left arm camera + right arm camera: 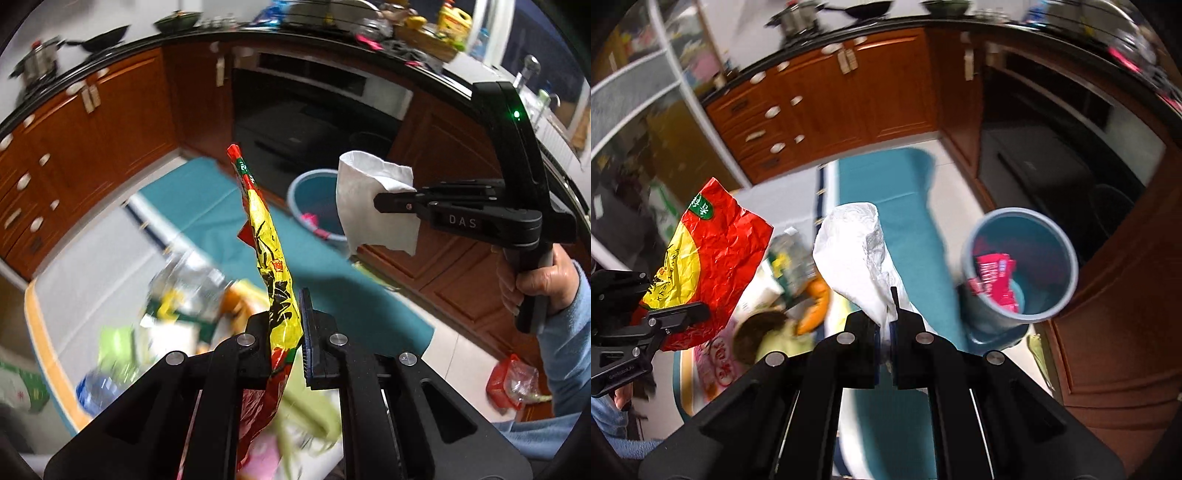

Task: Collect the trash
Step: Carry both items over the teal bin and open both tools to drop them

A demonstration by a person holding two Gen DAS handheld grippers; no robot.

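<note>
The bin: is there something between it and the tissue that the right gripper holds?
Nothing visible. The right gripper holds the tissue in the air; the bin stands open to its right, with only teal mat between them. Red wrappers already lie inside.

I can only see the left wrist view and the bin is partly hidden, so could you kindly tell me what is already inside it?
Observer: The blue-grey bin holds a pink-red wrapper leaning against its inner wall.
Operator: Thank you. My view shows the snack bag edge-on; what does its face look like?
Observer: The snack bag is crumpled red with a yellow patch and a green label near its top.
Operator: And is the tissue firmly held?
Observer: The right tool is shut on the lower end of the white tissue, which stands up above its fingers.
</note>
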